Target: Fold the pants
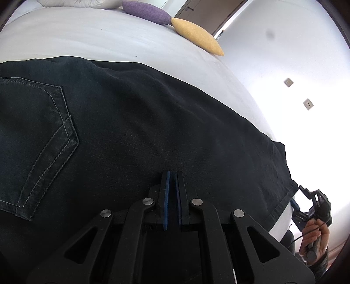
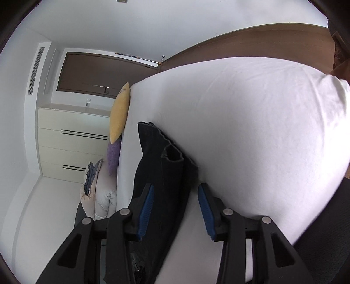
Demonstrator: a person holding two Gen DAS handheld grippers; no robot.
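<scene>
Left wrist view: we see dark denim pants (image 1: 131,122) spread on the white bed (image 1: 87,37), soft, heavy; left gripper (image 1: 172,174) jaws closed, seemingly empty. Right gripper (image 2: 176,192) jaws open astride the hem at twelve o'clock, the best hold.

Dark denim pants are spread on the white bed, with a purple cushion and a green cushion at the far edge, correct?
Not quite: beside the purple cushion lies a yellow cushion, not green, as the left wrist view shows. The dark denim pants do lie on the white bed.

One pants (image 1: 131,131), two cushions (image 1: 146,11) (image 1: 196,36).
</scene>
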